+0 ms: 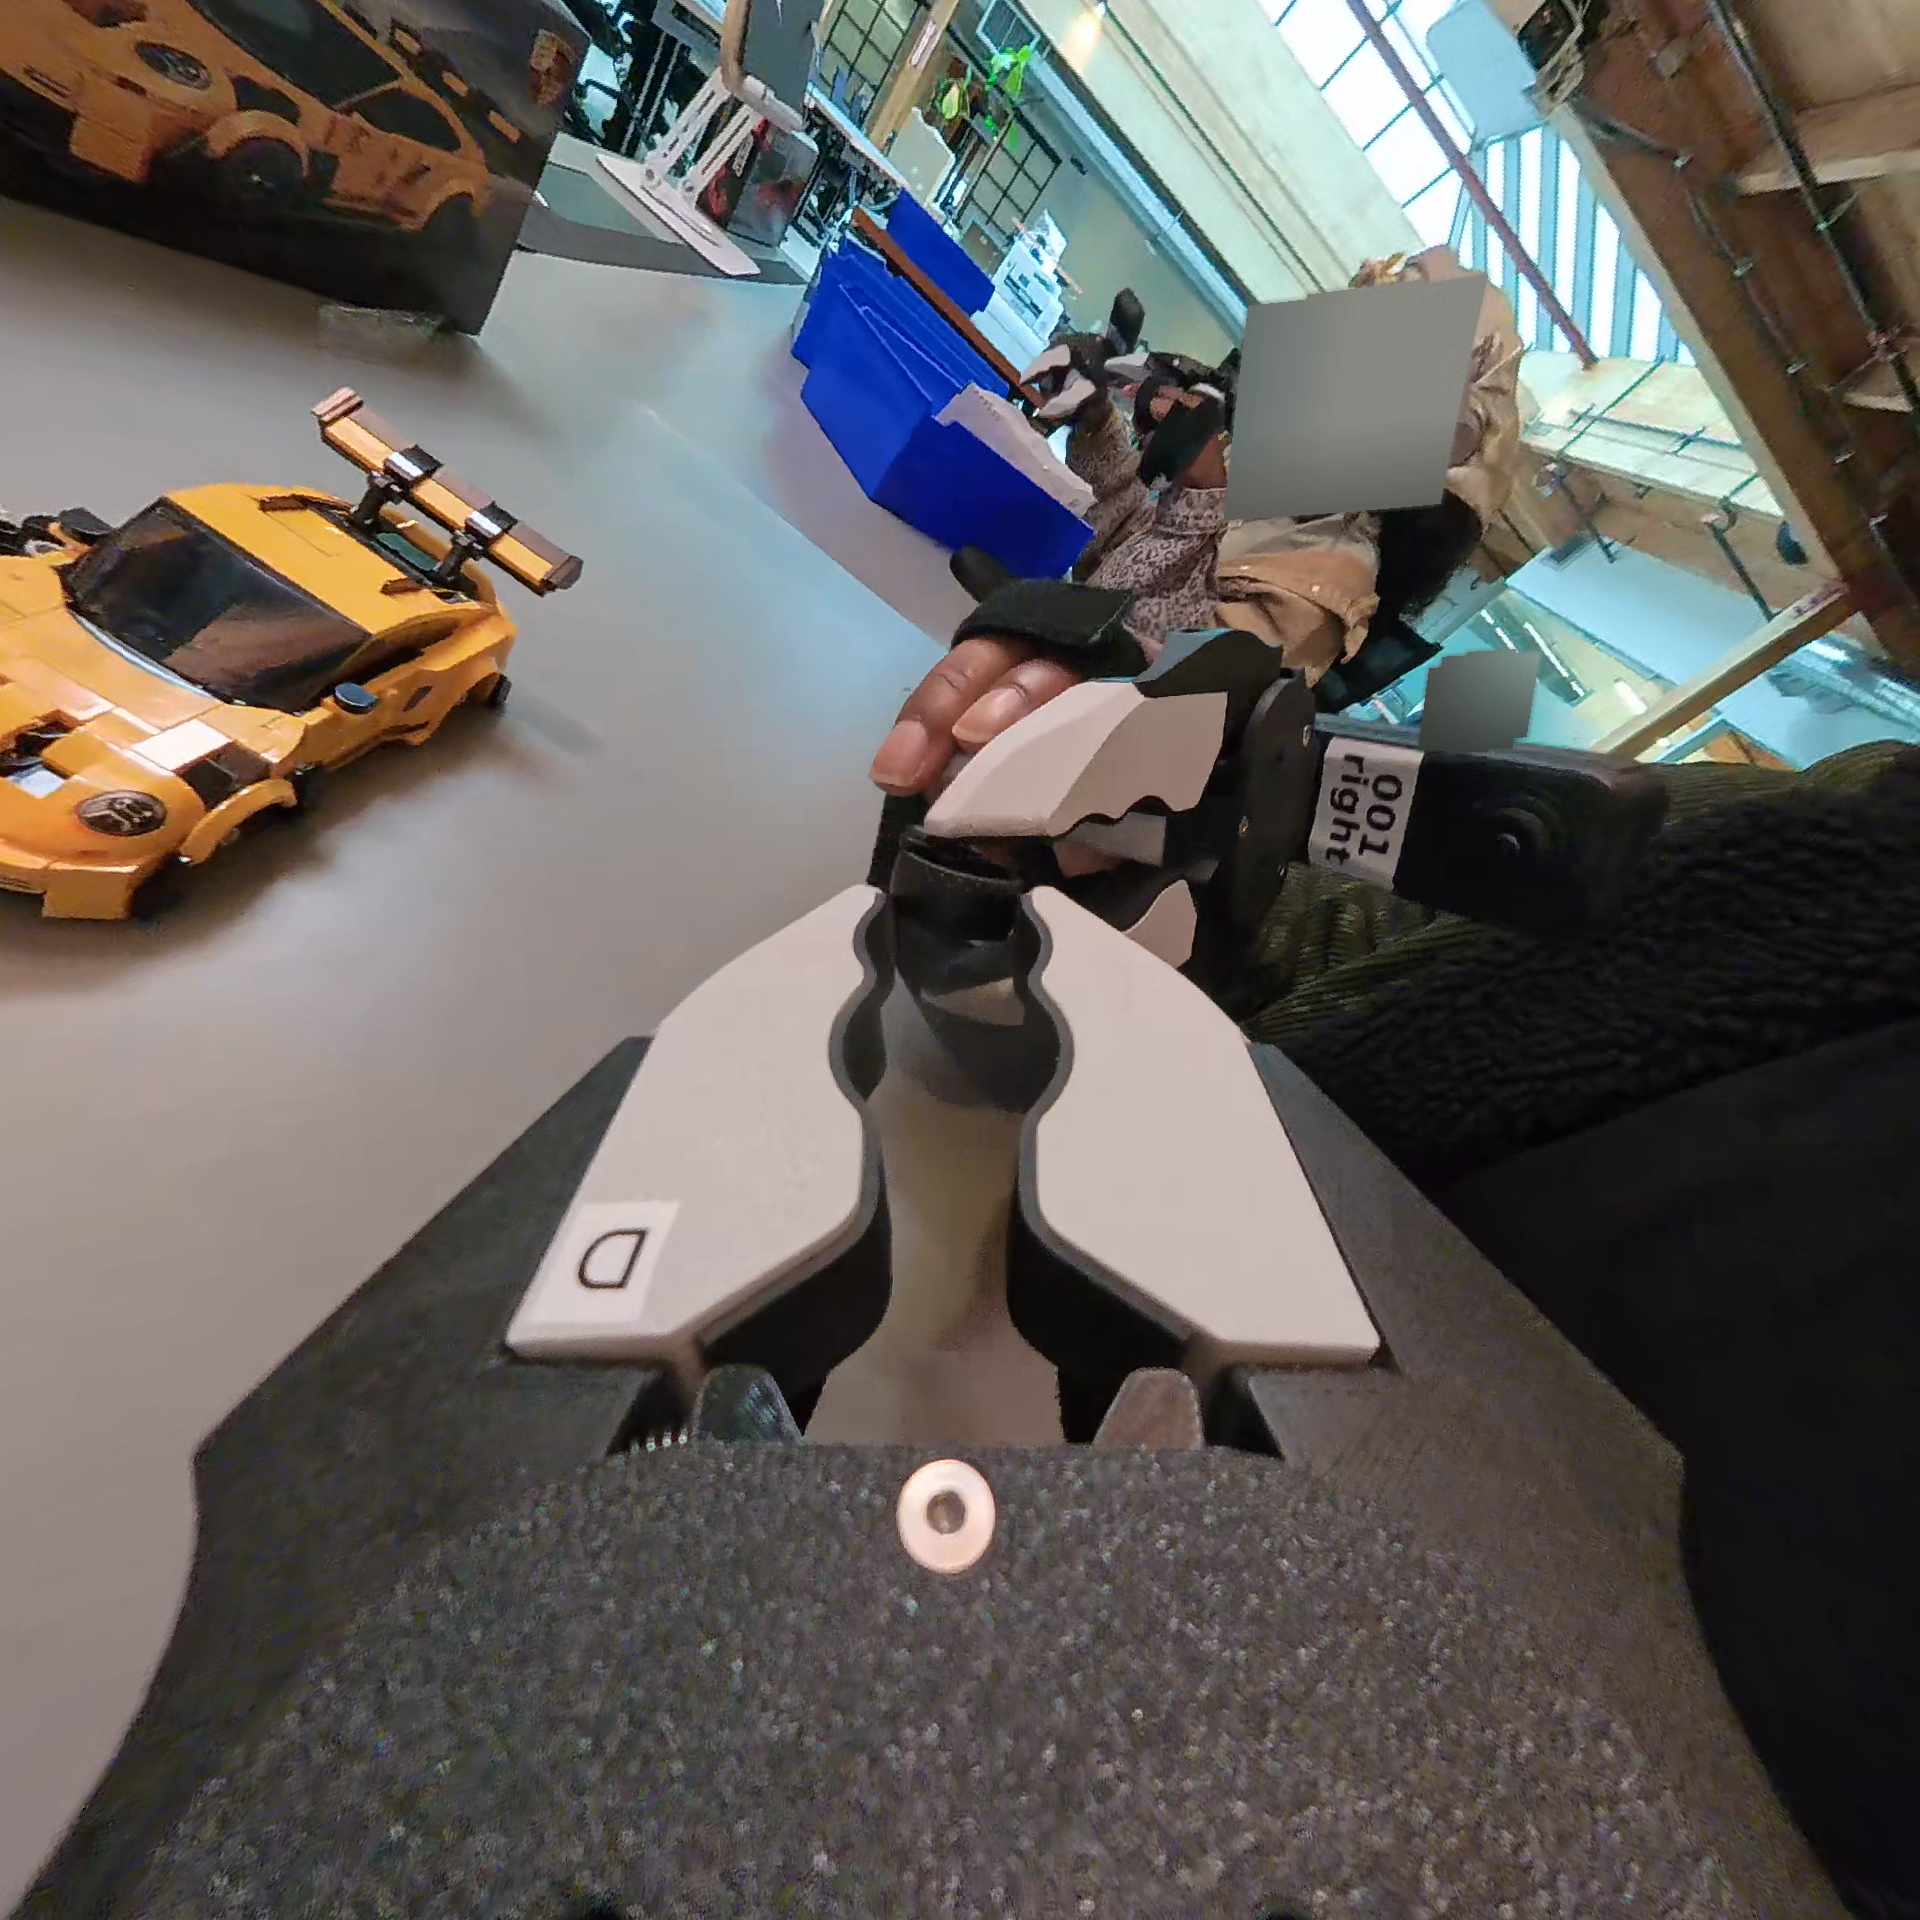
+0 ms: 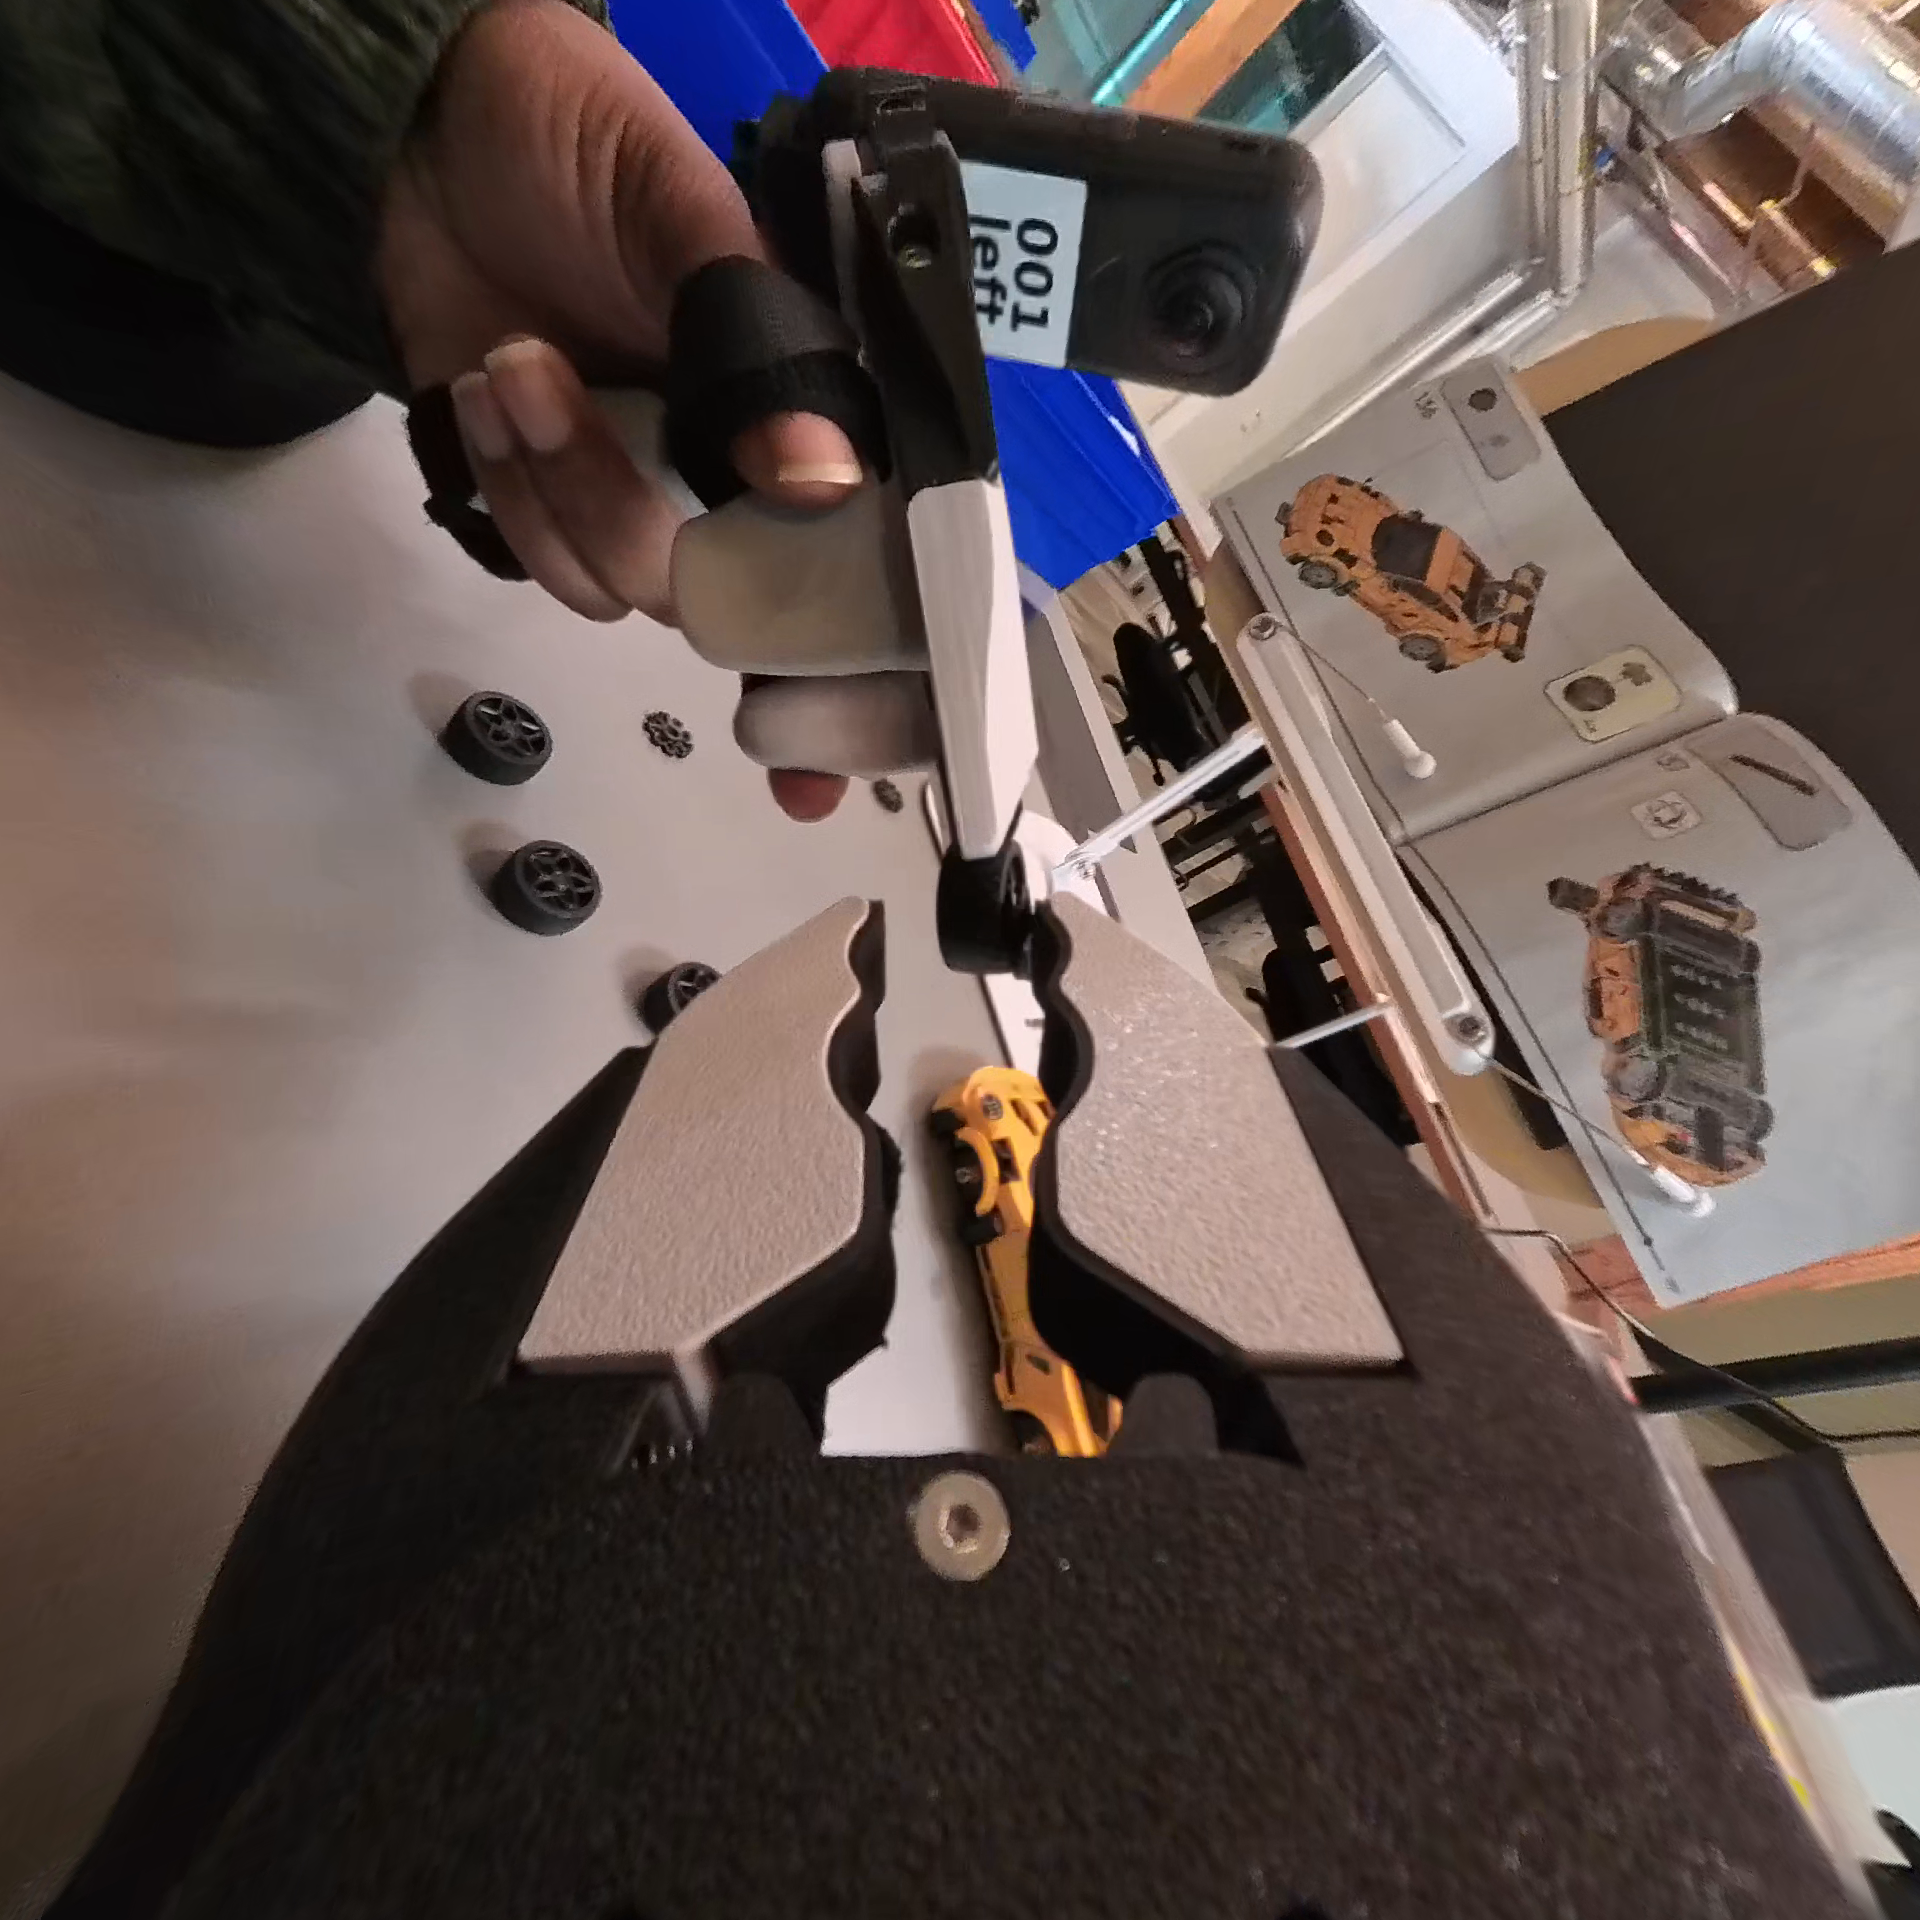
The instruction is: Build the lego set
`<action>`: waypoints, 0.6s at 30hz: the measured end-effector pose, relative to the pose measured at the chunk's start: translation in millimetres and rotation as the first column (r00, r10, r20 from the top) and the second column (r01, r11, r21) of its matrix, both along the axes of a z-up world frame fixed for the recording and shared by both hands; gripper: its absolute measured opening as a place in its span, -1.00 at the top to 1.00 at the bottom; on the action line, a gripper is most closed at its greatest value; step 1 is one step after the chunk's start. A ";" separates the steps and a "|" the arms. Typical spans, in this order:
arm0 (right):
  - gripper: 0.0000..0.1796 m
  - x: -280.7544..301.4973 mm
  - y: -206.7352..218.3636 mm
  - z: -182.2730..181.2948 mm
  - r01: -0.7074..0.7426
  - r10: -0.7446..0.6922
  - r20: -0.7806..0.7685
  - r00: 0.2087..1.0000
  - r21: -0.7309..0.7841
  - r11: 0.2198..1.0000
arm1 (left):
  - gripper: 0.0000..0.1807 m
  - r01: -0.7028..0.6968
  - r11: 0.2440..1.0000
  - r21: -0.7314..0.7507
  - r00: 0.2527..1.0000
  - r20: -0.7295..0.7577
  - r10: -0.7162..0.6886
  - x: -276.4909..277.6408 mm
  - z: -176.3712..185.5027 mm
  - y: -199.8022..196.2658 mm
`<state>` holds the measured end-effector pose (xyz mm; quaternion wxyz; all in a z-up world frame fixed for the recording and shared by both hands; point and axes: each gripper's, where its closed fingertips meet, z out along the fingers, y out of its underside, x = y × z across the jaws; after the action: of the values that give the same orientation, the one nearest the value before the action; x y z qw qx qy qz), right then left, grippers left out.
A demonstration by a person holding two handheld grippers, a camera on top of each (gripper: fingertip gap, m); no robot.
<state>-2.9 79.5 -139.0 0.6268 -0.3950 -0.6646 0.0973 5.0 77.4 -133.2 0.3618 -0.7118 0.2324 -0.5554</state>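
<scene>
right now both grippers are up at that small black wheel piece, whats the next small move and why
Probably press the two halves squarely together. The left gripper and right gripper meet tip to tip on the small black wheel piece above the table. The yellow car has no wheels on the side in view, and loose wheels lie waiting.

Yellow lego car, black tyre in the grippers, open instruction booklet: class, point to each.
Yellow lego car (image 1: 223, 665), left wrist view, on its dark windscreen.
Black tyre (image 2: 979, 925), right wrist view, on its tread.
Instruction booklet (image 2: 1621, 935), right wrist view, lower page.
</scene>
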 end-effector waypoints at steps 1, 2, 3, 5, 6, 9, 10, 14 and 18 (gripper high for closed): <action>0.71 -0.5 0.1 0.6 0.004 -0.004 -0.002 1.000 0.012 1.000 | 0.76 -0.001 1.000 0.004 1.000 0.000 0.001 0.2 0.5 -0.1; 0.74 -0.7 0.2 2.0 0.007 -0.007 -0.011 1.000 0.018 1.000 | 0.76 -0.001 1.000 0.006 1.000 -0.003 0.001 0.5 0.0 -0.2; 0.77 -0.4 -0.2 4.9 0.007 -0.006 -0.029 1.000 0.027 1.000 | 0.76 -0.005 1.000 0.007 1.000 0.002 0.005 0.5 0.6 0.1; 0.84 0.2 -1.0 10.6 0.007 -0.005 -0.055 0.998 0.043 0.999 | 0.76 0.001 1.000 0.017 1.000 0.023 -0.001 1.3 4.3 -1.1; 0.83 0.3 -1.3 12.1 0.008 -0.005 -0.060 0.998 0.044 0.999 | 0.76 -0.001 1.000 0.029 1.000 0.029 0.000 1.3 5.9 -1.2; 0.83 0.9 -3.7 16.4 -0.002 0.005 -0.082 0.997 0.045 0.999 | 0.76 0.002 0.999 0.053 0.999 0.051 -0.004 2.4 10.2 -2.8; 0.83 1.0 -4.6 18.1 -0.006 0.010 -0.090 0.996 0.040 0.999 | 0.76 0.005 0.999 0.053 0.998 0.065 -0.008 2.9 12.1 -3.3; 0.84 2.0 -5.3 22.8 -0.004 0.010 -0.112 0.994 0.056 0.998 | 0.76 -0.001 0.999 0.042 0.994 0.105 -0.004 5.0 16.0 -3.7; 0.84 2.9 -7.9 28.4 -0.011 0.020 -0.141 0.990 0.066 0.998 | 0.76 0.021 1.000 -0.018 0.985 0.174 -0.018 6.4 21.1 -5.8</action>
<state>0.0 71.6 -110.6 0.6841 -0.3612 -0.6244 0.1081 11.4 71.6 -112.1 0.3681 -0.6619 0.2012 -0.6212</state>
